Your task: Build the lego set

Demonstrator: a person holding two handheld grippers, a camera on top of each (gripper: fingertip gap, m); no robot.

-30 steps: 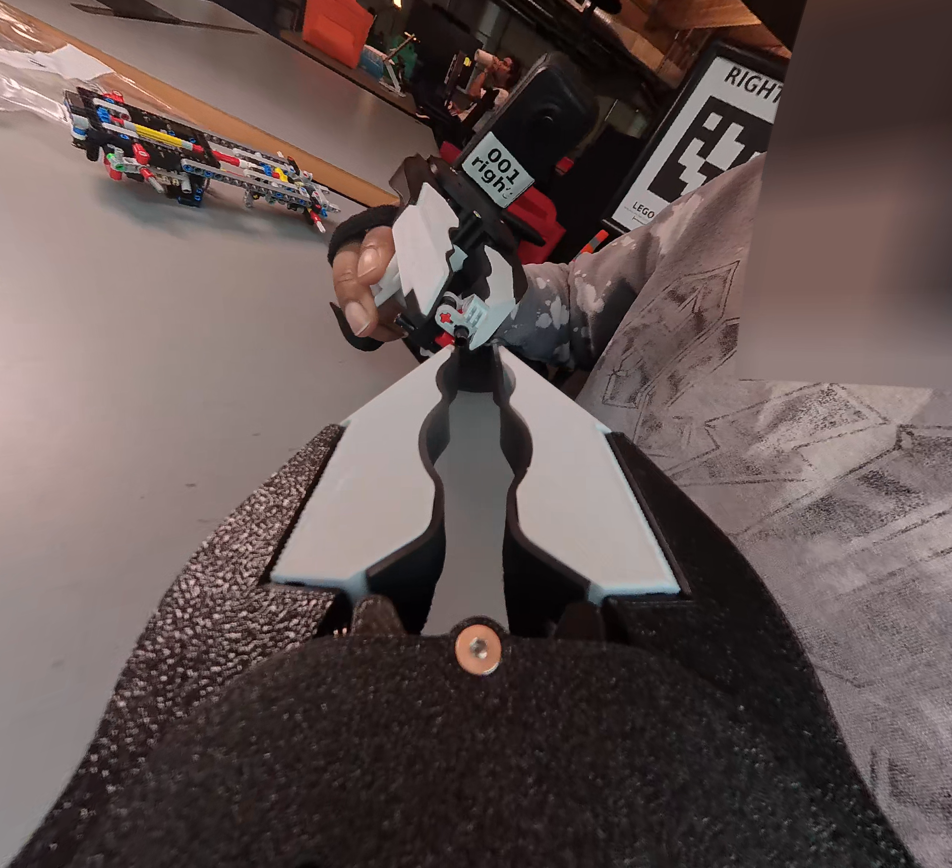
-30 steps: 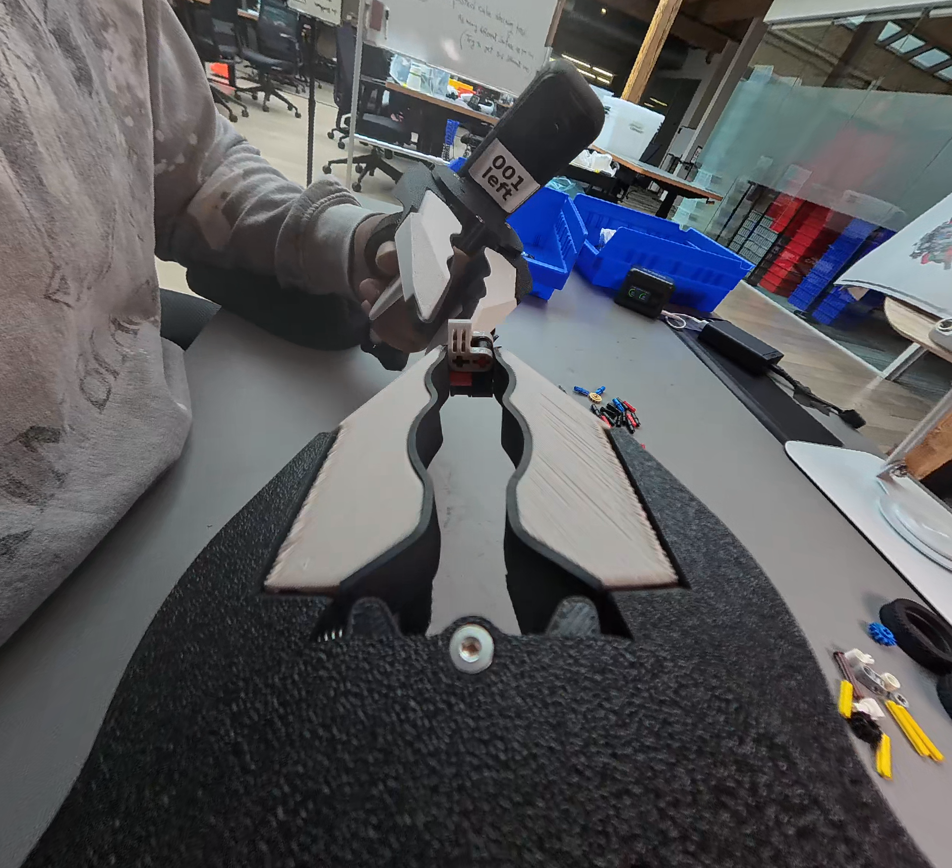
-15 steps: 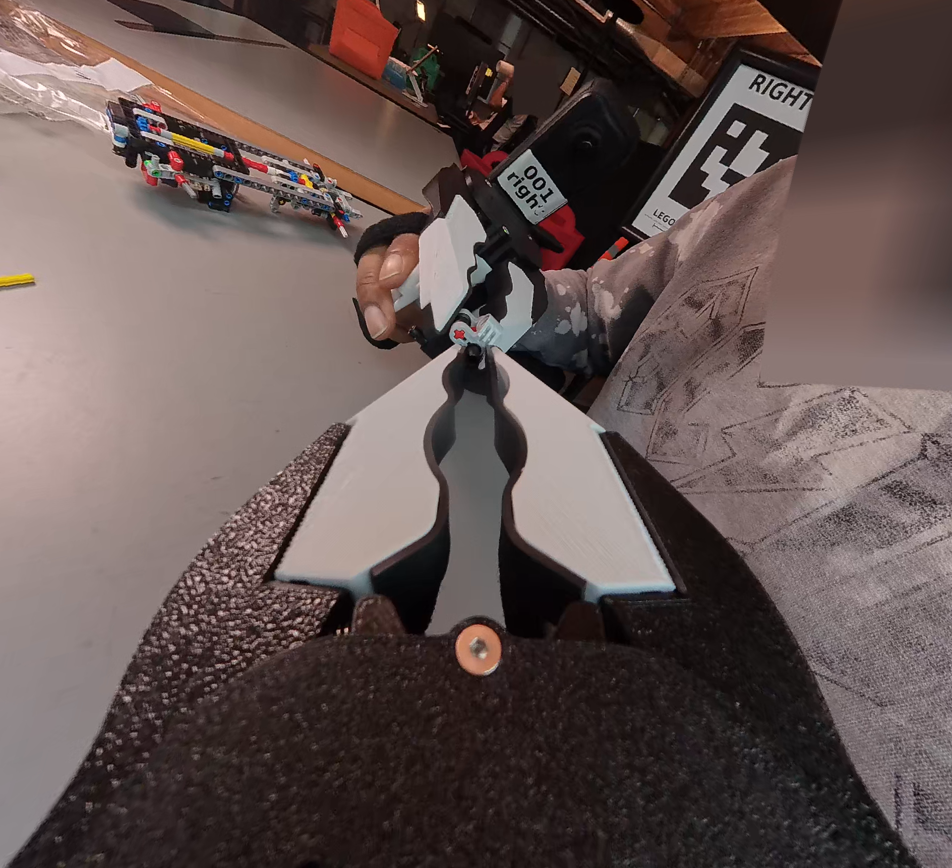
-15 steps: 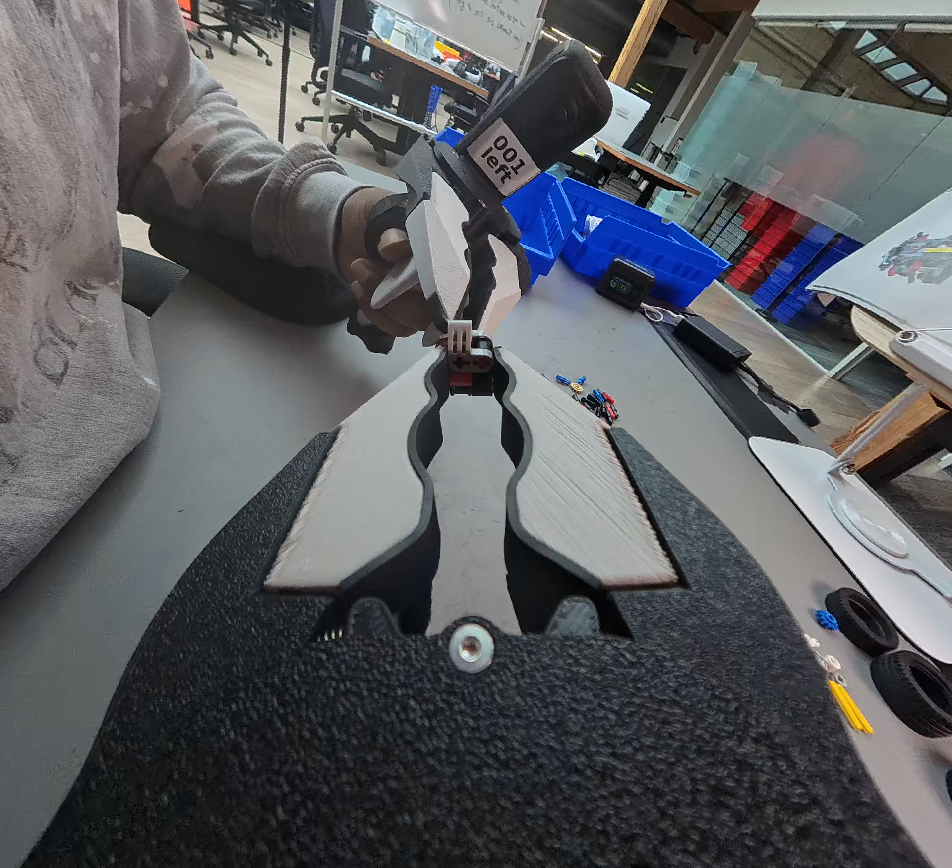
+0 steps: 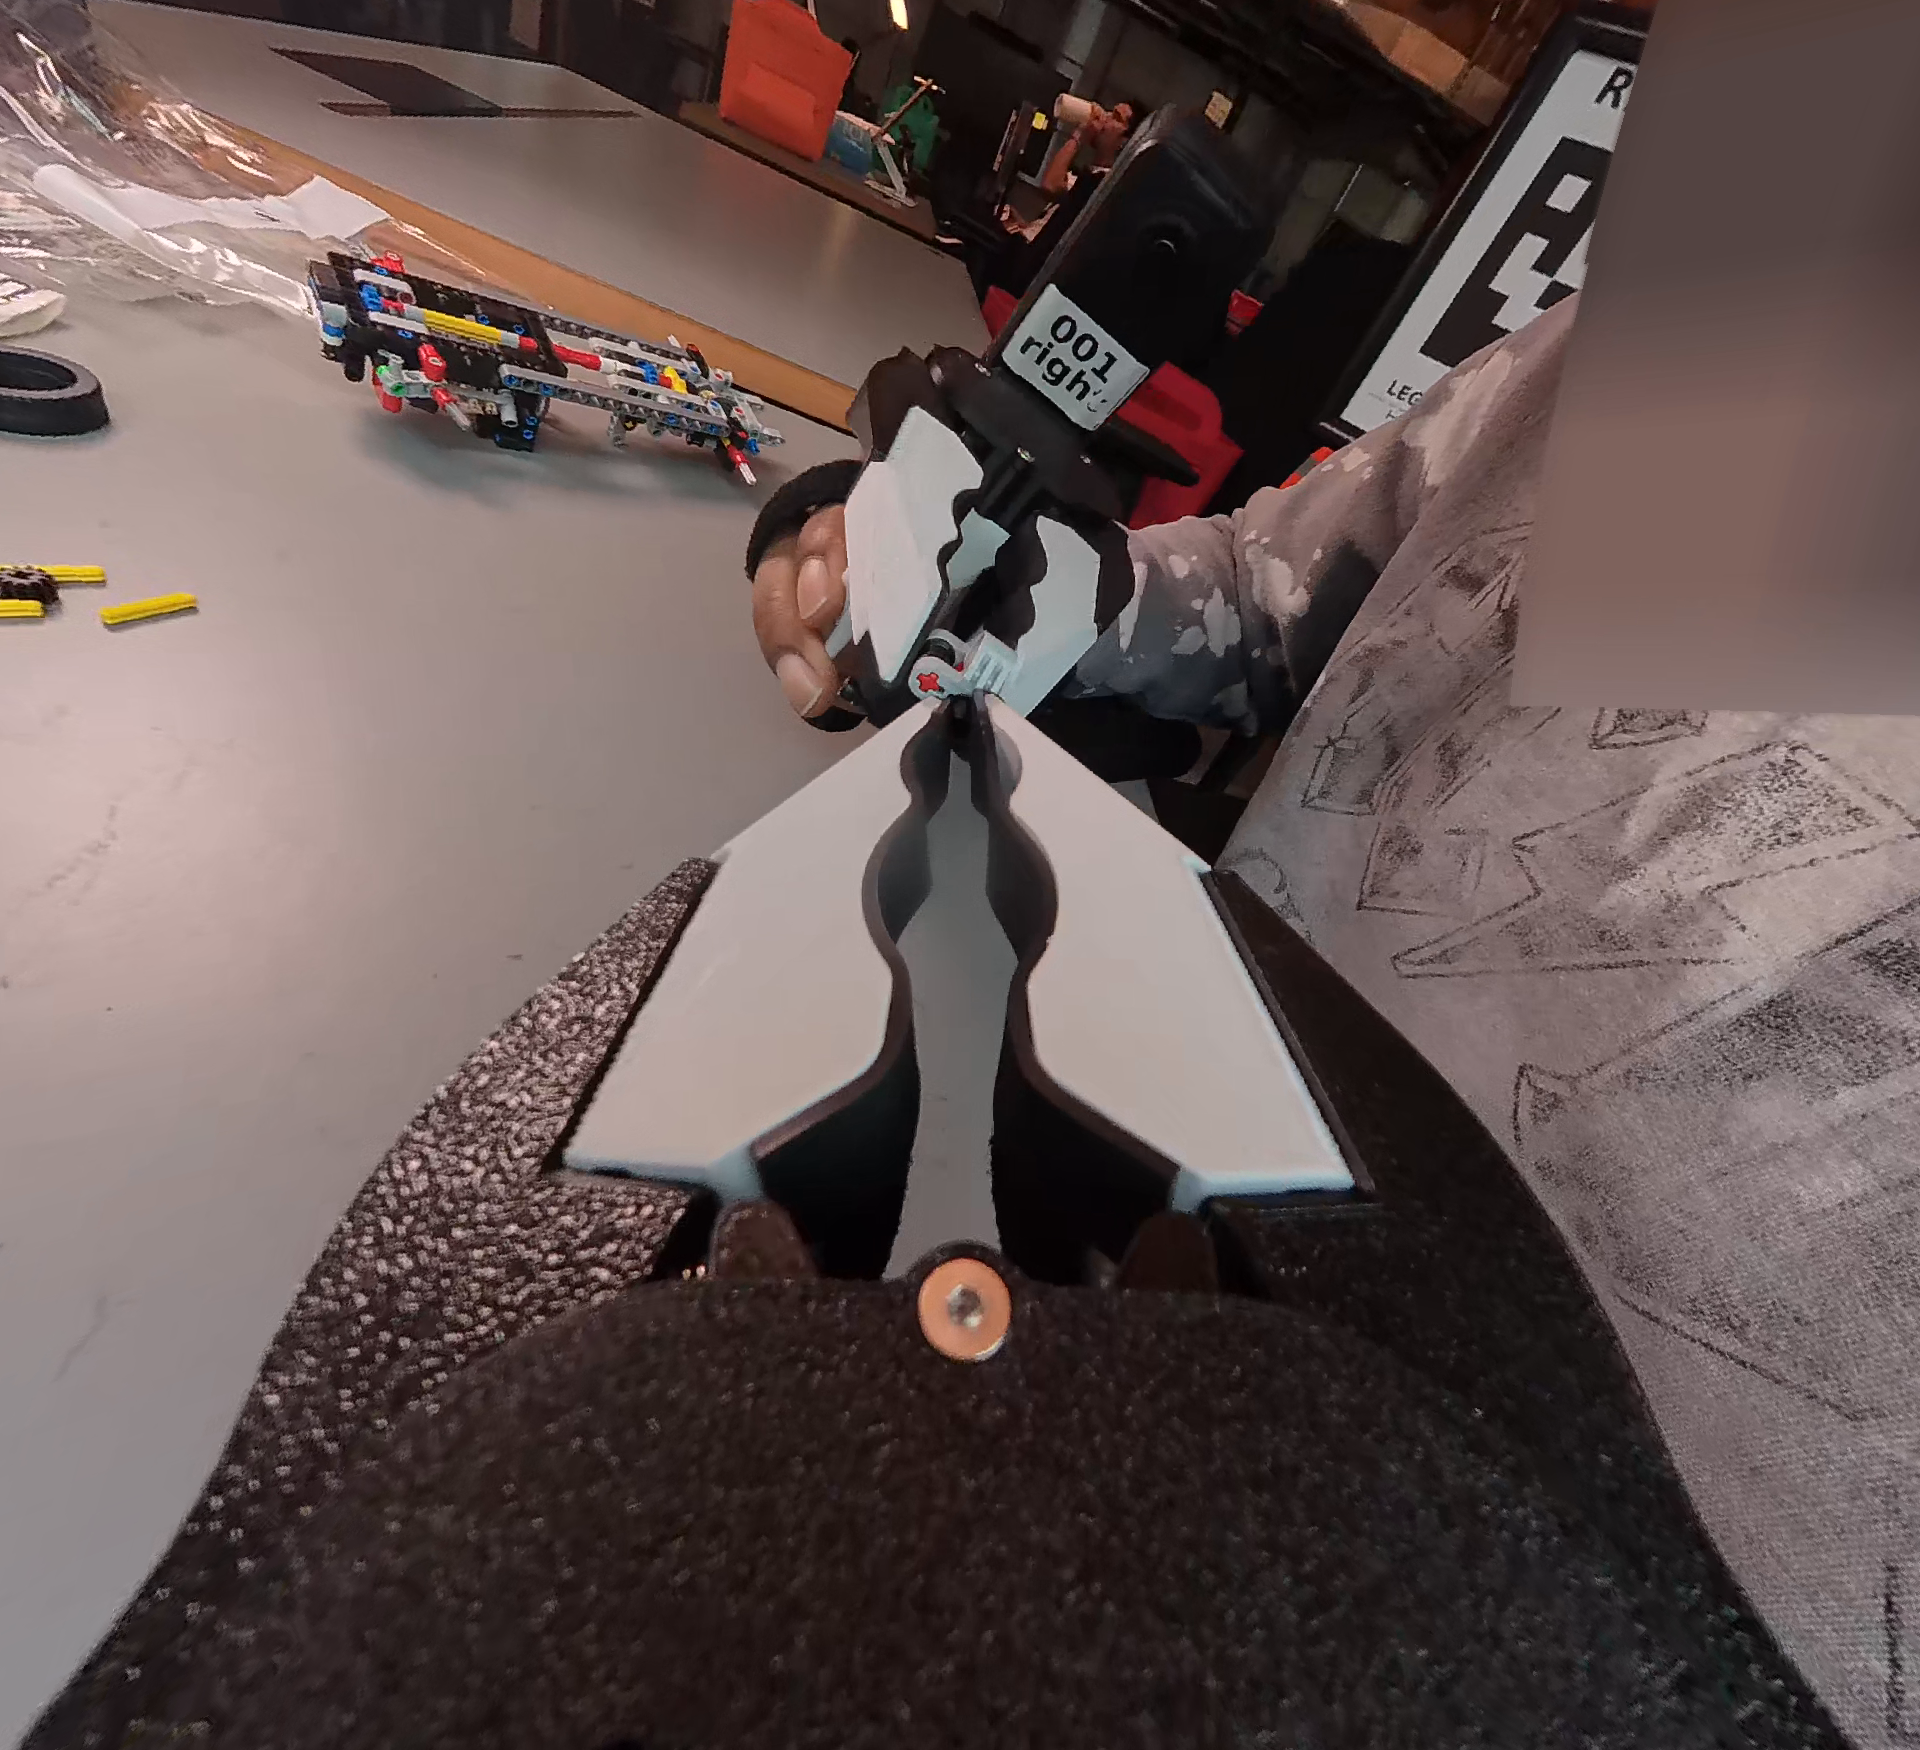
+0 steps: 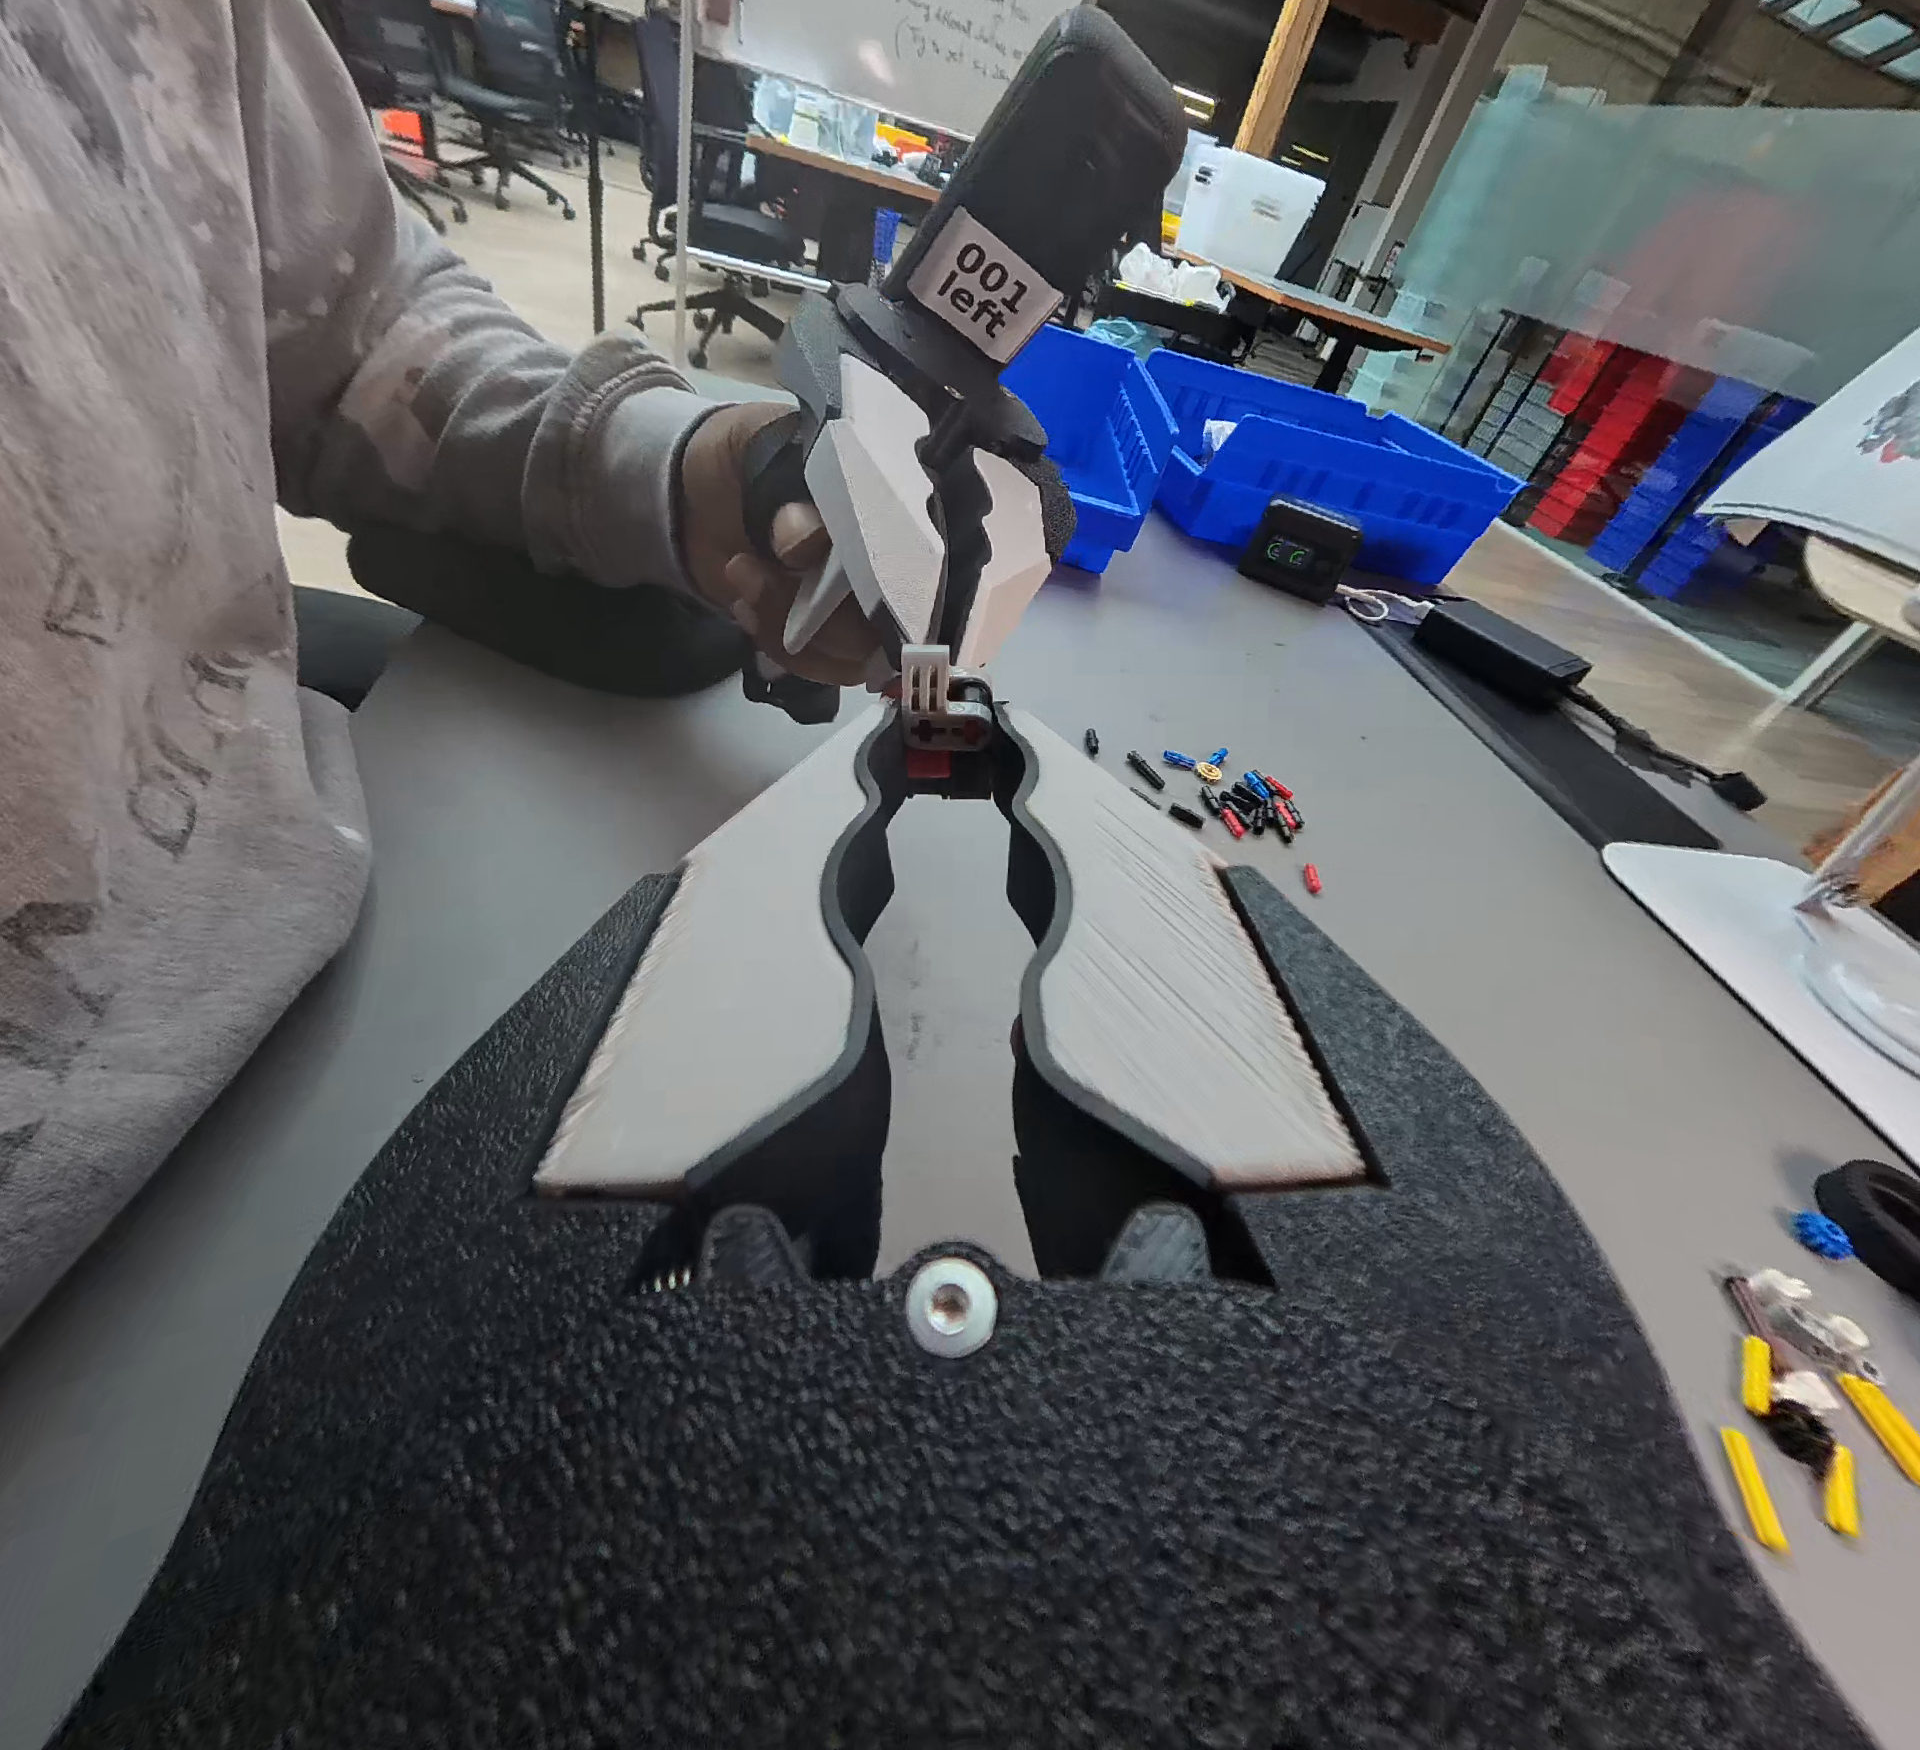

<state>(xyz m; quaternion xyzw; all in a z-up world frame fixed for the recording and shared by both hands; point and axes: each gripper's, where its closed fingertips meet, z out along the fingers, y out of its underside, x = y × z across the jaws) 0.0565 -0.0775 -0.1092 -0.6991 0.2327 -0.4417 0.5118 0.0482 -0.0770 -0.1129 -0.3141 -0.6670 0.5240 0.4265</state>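
Observation:
A small lego assembly (image 6: 938,713), a light grey connector on a black and red part, is held in the air between the two grippers, which meet tip to tip. My right gripper (image 6: 940,750) is shut on its black and red end. My left gripper (image 5: 961,713) is shut at the grey connector end (image 5: 987,661); the contact itself is hidden by the fingertips. The assembly also shows in the left wrist view (image 5: 956,674). A long partly built lego chassis (image 5: 540,360) lies on the grey table (image 5: 364,817), far left.
Yellow axles (image 5: 149,607), a black tyre (image 5: 47,391) and plastic bags (image 5: 125,183) lie left. On the other side are a heap of small pins (image 6: 1242,796), blue bins (image 6: 1330,474), a power adapter (image 6: 1501,651), yellow axles (image 6: 1756,1482), a tyre (image 6: 1870,1212). A person's sleeves are close. The grippers are tip to tip, or close to it.
Both grippers stay tip to tip on the small assembly. The left jaws have narrowed. Both have swung, bringing the chassis and loose parts further into the left view.

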